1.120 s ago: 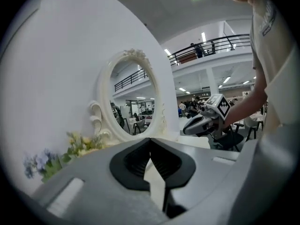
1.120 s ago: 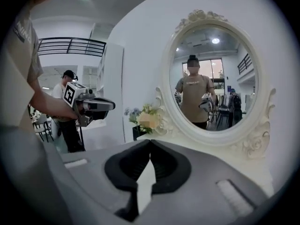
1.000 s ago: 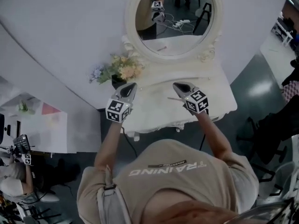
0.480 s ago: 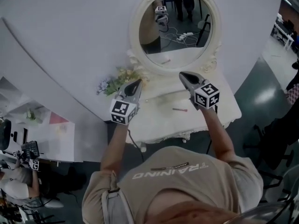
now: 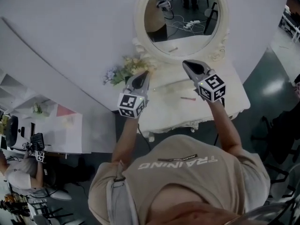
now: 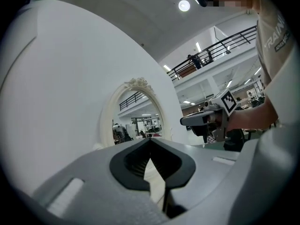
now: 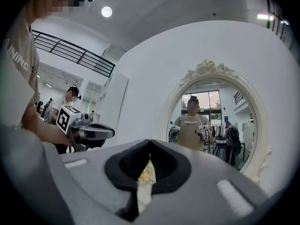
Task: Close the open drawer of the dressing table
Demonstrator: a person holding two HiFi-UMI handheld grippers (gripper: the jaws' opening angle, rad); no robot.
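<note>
Dressing table (image 5: 166,109) sits below both sets of jaws; I can't pick out its drawer. My left gripper (image 5: 145,73) and right gripper (image 5: 184,63) are pinched together, empty. I judge this the approach: next, lower 1 gripper to the front and push.

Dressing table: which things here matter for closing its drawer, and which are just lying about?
For the job: dressing table; left gripper and right gripper, both shut on nothing. The drawer itself cannot be made out from above.

Just there: flowers; oval mirror; small pink stick on the tabletop.
</note>
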